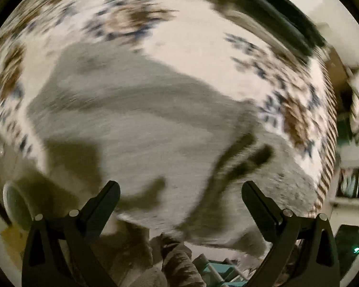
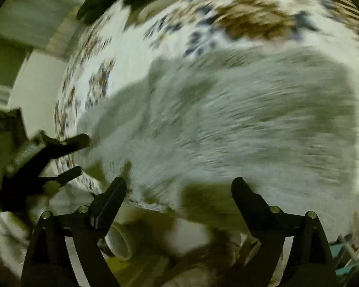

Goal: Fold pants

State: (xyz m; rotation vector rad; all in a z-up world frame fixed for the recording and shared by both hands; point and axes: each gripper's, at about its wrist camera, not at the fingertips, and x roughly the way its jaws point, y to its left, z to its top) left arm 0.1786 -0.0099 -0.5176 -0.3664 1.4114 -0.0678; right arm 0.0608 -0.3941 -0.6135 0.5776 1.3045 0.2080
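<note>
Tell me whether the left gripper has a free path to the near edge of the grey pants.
Probably yes. The left gripper is open and holds nothing, and the grey pants lie flat on the patterned cloth right ahead of its fingertips, with nothing between; blur hides details.

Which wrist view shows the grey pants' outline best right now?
Left wrist: the grey pants show edges against the patterned cloth, with less blur. Right wrist shows the pants larger but smeared, right side cut off.

The pants (image 1: pixel 131 124) are seen as a light grey, fuzzy garment spread flat on the patterned cloth (image 1: pixel 198 43), with creases near one end. Details are blurred. One edge is laid along the cloth's border.
</note>
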